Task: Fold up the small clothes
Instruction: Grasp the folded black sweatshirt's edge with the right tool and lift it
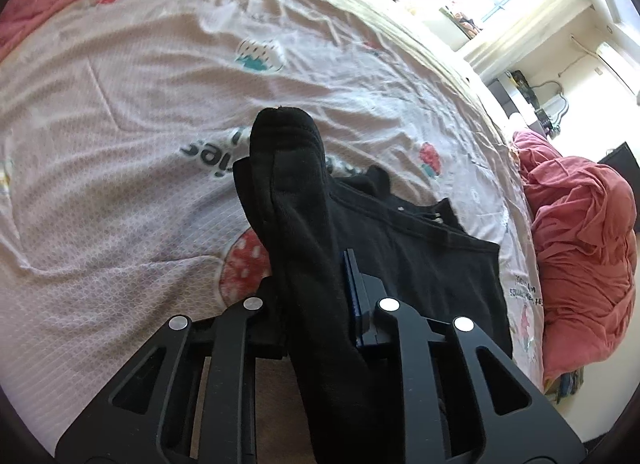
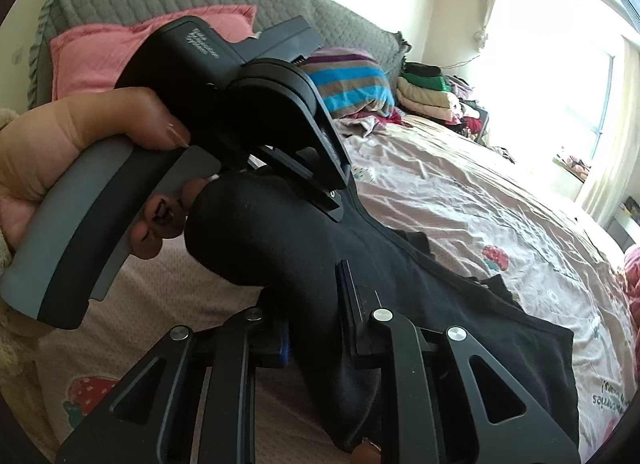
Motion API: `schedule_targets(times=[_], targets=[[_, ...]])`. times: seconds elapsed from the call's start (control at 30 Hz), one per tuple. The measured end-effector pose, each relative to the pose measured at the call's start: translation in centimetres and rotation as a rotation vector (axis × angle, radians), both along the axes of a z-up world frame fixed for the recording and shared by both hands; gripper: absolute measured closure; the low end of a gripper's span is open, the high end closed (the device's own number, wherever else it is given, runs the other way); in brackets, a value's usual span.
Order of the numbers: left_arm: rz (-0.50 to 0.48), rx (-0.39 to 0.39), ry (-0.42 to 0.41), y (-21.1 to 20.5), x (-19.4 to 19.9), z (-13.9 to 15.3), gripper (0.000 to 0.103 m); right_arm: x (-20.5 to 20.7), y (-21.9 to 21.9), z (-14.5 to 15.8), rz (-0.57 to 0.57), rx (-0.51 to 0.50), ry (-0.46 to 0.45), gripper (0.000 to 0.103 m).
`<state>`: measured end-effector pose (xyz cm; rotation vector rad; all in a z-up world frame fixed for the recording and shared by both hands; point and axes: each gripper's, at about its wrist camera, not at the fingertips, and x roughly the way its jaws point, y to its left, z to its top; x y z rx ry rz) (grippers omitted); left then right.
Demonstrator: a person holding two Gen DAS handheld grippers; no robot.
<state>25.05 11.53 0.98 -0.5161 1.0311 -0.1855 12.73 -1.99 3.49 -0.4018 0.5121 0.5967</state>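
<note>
Sunlit bedroom, patterned bedsheet (image 1: 140, 103): two handheld grippers lift a black sock above a black garment (image 1: 432, 260).

Left gripper (image 1: 316, 288) and right gripper (image 2: 316, 304) each pinch the black sock (image 1: 288, 167), jaws nearly closed on it. Judging by this, the sock fold is underway; next, bring both ends together, then lay it flat.

Strong daylight from the window (image 2: 576, 103) blows out to glare; fisheye edges curve and darken.
</note>
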Motion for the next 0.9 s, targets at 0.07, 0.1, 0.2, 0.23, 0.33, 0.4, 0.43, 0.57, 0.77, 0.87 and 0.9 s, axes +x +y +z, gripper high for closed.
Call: schedule_targets(times=[0.07,0.1,0.2,0.23,0.33,0.4,0.43,0.57,0.77,0.87,0.9], targets=[[-0.007,0.010,-0.012,-0.5,-0.1,0.9,0.090,-0.1,-0.6,0.6,-0.010,0.018,-0.006,0.086],[-0.010,0.017,-0.020,-0.8,-0.2,1.5,0.090,-0.2,-0.8,0.9,-0.015,0.025,-0.009,0.086],[-0.017,0.033,-0.036,-1.7,-0.3,2.7,0.090,-0.4,-1.7,1.7,-0.029,0.045,-0.013,0.086],[-0.018,0.037,-0.039,-2.0,-0.3,3.1,0.090,-0.4,-1.9,1.9,-0.031,0.049,-0.013,0.086],[-0.022,0.050,-0.048,-2.8,-0.4,3.8,0.090,-0.5,-2.7,2.4,-0.038,0.070,-0.011,0.086],[-0.023,0.053,-0.054,-3.4,-0.3,4.3,0.090,-0.5,-3.2,2.5,-0.049,0.085,-0.015,0.086],[-0.023,0.047,-0.057,-3.7,-0.2,4.5,0.090,-0.5,-3.6,2.7,-0.061,0.102,-0.012,0.086],[-0.034,0.071,-0.072,-5.4,0.1,5.7,0.090,-0.1,-5.0,3.3,-0.112,0.154,-0.009,0.086],[-0.083,0.128,-0.067,-6.6,0.4,6.7,0.090,0.6,-6.5,3.7,-0.176,0.245,0.021,0.086],[-0.107,0.106,-0.049,-7.2,1.0,6.1,0.090,0.3,-6.7,3.4,-0.183,0.193,0.007,0.087],[-0.120,0.117,-0.056,-7.9,1.1,6.1,0.090,0.4,-6.9,3.4,-0.185,0.189,0.004,0.087]])
